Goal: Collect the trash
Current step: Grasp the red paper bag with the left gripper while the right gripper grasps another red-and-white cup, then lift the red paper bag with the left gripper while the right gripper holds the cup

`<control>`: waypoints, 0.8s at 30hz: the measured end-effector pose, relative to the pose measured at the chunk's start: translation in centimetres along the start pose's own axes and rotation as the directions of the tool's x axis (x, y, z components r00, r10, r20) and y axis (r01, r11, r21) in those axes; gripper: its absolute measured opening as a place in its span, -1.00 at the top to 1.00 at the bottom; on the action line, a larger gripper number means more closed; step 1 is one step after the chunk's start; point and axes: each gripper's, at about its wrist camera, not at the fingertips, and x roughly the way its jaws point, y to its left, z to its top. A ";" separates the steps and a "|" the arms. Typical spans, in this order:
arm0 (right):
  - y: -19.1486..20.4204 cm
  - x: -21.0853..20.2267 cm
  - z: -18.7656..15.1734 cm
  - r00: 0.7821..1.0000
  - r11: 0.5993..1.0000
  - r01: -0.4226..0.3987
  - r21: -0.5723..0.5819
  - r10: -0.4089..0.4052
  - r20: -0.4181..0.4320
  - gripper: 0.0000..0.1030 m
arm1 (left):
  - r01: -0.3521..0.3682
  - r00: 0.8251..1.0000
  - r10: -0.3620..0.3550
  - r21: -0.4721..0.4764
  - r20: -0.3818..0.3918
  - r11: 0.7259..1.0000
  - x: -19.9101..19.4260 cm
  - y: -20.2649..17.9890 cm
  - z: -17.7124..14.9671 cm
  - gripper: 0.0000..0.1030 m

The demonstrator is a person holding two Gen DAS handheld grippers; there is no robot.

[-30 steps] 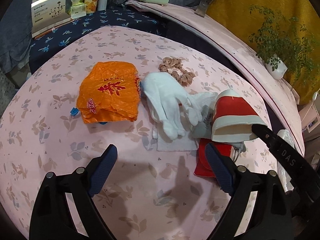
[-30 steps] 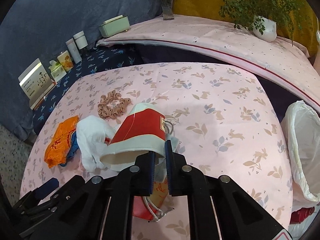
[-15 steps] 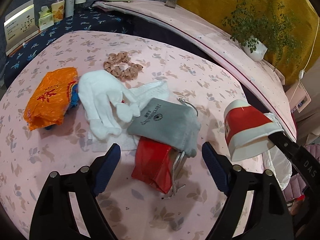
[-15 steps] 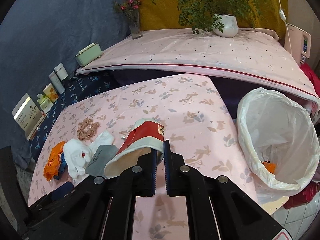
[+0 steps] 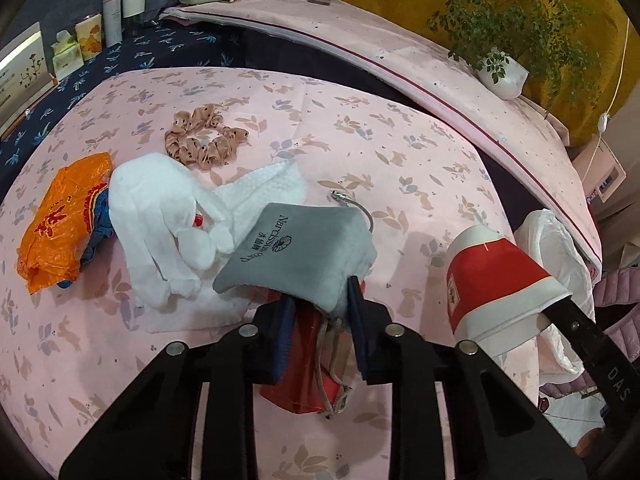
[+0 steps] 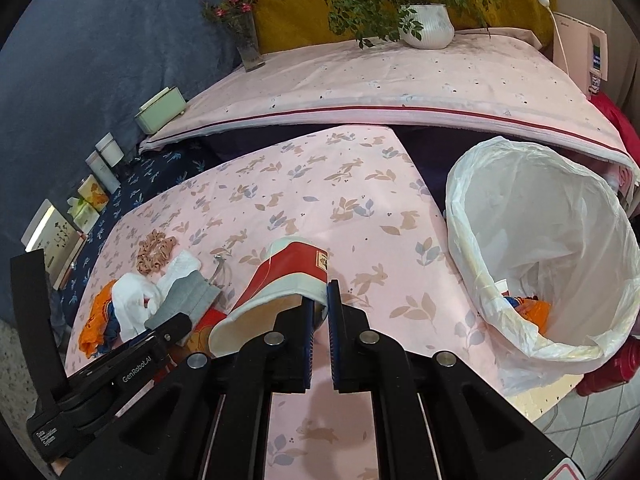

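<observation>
My right gripper [image 6: 320, 308] is shut on the rim of a red-and-white paper cup [image 6: 288, 280], held tilted above the pink tablecloth [image 6: 360, 208]; the cup [image 5: 492, 276] also hangs at the right of the left wrist view. My left gripper [image 5: 320, 304] is closing its jaws. The gathered end of a grey drawstring pouch [image 5: 304, 252] sits between the pads, and both touch it. A red packet [image 5: 304, 372] lies under the pouch, between the fingers. The white-lined bin [image 6: 540, 248] stands open right of the cup, with scraps at the bottom.
An orange plastic bag [image 5: 64, 216], a white glove [image 5: 160, 208], a white wipe [image 5: 268, 180] and a pink scrunchie [image 5: 204, 140] lie left of the pouch. A potted plant [image 6: 428, 24], a vase [image 6: 248, 44] and boxes [image 5: 68, 56] stand on the raised surfaces behind the table.
The left jaws have gone from wide apart to narrow around the pouch's end after sliding right. The right gripper has carried the cup right, bringing the bin fully into its view.
</observation>
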 end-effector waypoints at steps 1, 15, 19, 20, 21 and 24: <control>0.0 -0.1 0.1 1.000 1.000 -0.004 0.001 0.004 0.001 0.87 | 0.007 1.000 -0.007 0.002 0.001 1.000 -0.2 -0.2 0.1 0.73; -1.5 -4.4 1.2 0.996 0.999 -0.036 0.023 0.034 0.080 0.87 | 0.088 0.993 -0.092 0.051 0.074 0.995 -5.2 -4.3 1.5 0.71; -2.4 -5.2 1.1 0.995 0.999 -0.037 0.035 0.034 0.090 0.87 | 0.083 0.994 -0.089 0.083 0.066 0.993 -5.2 -5.3 0.9 0.64; -2.6 -5.3 1.0 0.995 0.999 -0.037 0.039 0.034 0.090 0.87 | 0.077 0.994 -0.083 0.086 0.065 0.993 -5.1 -5.5 0.7 0.64; -2.8 -5.4 0.9 0.995 0.998 -0.037 0.041 0.033 0.089 0.87 | 0.072 0.995 -0.078 0.089 0.064 0.993 -5.0 -5.7 0.5 0.65; -3.5 -5.6 0.6 0.996 0.998 -0.036 0.050 0.032 0.089 0.87 | 0.100 0.994 -0.104 0.073 0.042 0.992 -4.6 -5.7 -0.1 0.62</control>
